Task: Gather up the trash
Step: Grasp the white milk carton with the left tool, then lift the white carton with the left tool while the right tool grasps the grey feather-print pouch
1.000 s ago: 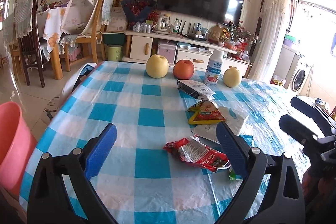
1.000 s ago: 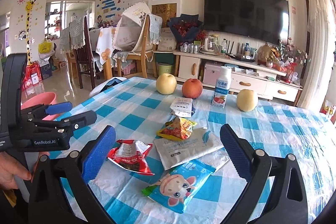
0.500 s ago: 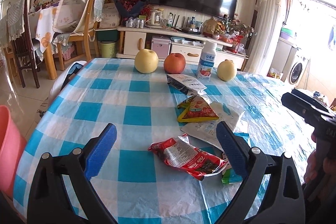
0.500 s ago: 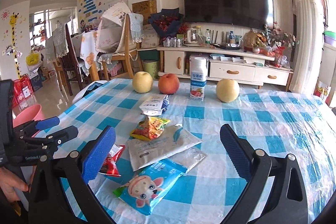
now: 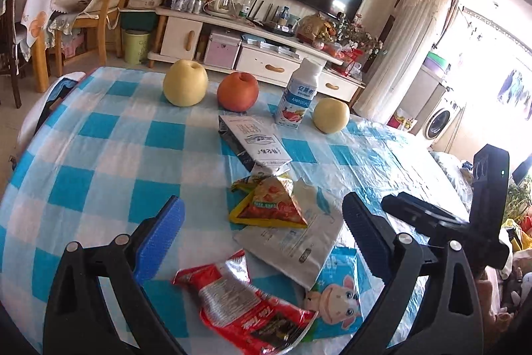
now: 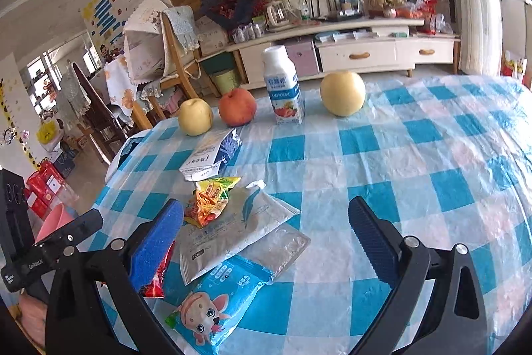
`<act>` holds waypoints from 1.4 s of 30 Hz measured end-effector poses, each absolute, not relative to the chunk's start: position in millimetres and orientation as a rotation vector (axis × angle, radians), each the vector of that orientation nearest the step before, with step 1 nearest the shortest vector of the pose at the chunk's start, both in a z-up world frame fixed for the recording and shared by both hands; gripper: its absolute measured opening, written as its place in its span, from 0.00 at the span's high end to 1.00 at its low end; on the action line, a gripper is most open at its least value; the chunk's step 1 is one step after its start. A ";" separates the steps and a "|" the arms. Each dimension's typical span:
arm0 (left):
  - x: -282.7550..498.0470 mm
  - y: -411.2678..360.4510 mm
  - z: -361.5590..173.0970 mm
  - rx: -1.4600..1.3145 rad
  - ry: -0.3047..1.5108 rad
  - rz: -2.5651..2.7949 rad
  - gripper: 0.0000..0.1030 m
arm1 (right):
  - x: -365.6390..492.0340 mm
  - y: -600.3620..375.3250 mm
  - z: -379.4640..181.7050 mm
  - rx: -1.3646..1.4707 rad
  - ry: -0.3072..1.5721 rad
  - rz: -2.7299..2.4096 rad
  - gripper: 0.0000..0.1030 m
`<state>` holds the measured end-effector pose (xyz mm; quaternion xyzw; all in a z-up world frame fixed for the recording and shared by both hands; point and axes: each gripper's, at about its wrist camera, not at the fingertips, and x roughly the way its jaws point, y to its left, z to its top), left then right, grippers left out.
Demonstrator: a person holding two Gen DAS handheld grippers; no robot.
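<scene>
Blue-and-white checked cloth covered the table [image 5: 99, 155], and we took the white milk bottle [image 5: 299, 97] at its far edge as our landmark. To the left of the bottle stood a red apple [image 5: 238, 90] and, further left, a yellow pear [image 5: 185, 88]; a second pear [image 5: 331, 115] sat just to its right. Nearer to us than the bottle lay the trash in a loose line: first a white-and-dark pouch [image 5: 256, 143], then a crumpled yellow snack bag [image 5: 271, 205] resting on a flat white wrapper [image 5: 299, 242], then a blue cartoon packet [image 6: 212, 305] partly under that wrapper, and a red wrapper [image 5: 246, 308] closest of all.

We held the left gripper [image 5: 262, 242] above the near end of that line, its blue pads spread wide apart and nothing between them; the red wrapper lay just below. Our right gripper [image 6: 266, 232] was likewise spread wide and empty, hovering over the white wrapper and the blue packet. In the right wrist view, the red wrapper showed only partly behind the left blue pad [image 6: 156, 245]. None of the trash was touched by either gripper.
</scene>
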<state>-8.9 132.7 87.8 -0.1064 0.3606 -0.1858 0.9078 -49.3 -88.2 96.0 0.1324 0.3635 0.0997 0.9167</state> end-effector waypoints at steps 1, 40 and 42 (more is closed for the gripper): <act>0.5 125.4 90.5 -0.216 0.758 -0.381 0.07 | -42.3 -87.0 91.4 0.268 0.768 0.212 0.05; 88.4 94.2 58.8 -0.113 0.958 -0.188 0.36 | 4.9 -68.5 35.7 0.406 0.930 0.423 0.37; 75.1 104.4 59.8 -0.133 0.953 -0.192 0.36 | 6.2 -71.3 34.9 0.429 0.925 0.418 0.45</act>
